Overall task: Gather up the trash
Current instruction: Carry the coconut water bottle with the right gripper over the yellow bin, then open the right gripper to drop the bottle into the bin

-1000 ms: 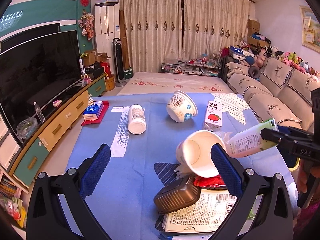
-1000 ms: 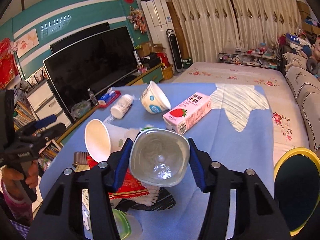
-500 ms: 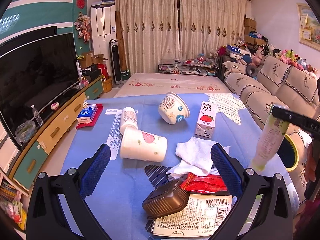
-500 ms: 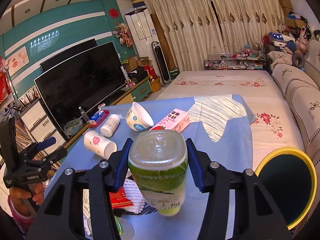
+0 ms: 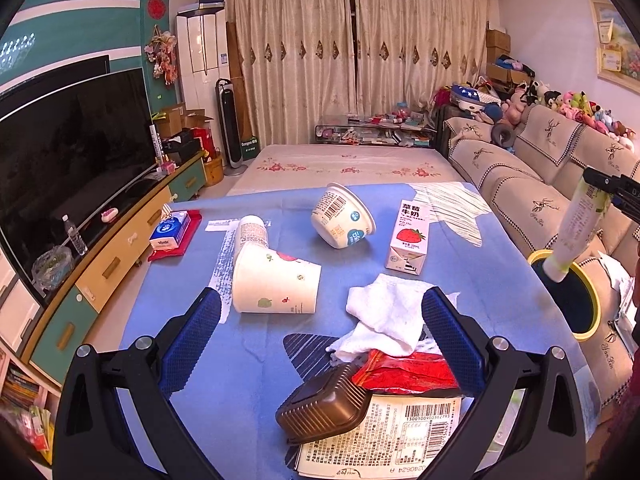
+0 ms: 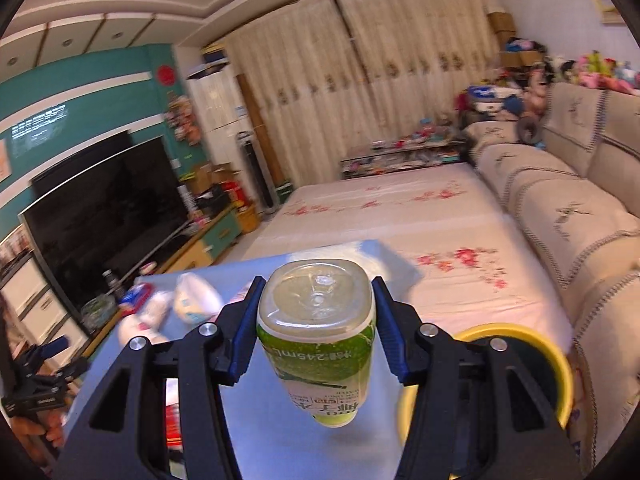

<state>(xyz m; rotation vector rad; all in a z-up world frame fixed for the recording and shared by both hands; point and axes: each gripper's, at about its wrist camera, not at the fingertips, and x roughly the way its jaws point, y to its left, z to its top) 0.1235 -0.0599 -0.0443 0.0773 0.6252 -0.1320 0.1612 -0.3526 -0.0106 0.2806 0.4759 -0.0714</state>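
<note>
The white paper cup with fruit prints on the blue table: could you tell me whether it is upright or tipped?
Tipped: the white paper cup lies on its side on the blue table, its mouth facing the television side.

black gripper frames [image 5: 320, 336], blue ribbed jaws, silver screws, white lettering.

The right wrist picture is blurry, the bin [image 6: 558, 364] is partly hidden behind the gripper, and the paper [image 5: 384, 436] is cut off at the bottom.

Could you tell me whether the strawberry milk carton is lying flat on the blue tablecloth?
No, the strawberry milk carton stands upright on the blue tablecloth, its strawberry panel facing the left wrist camera.
</note>
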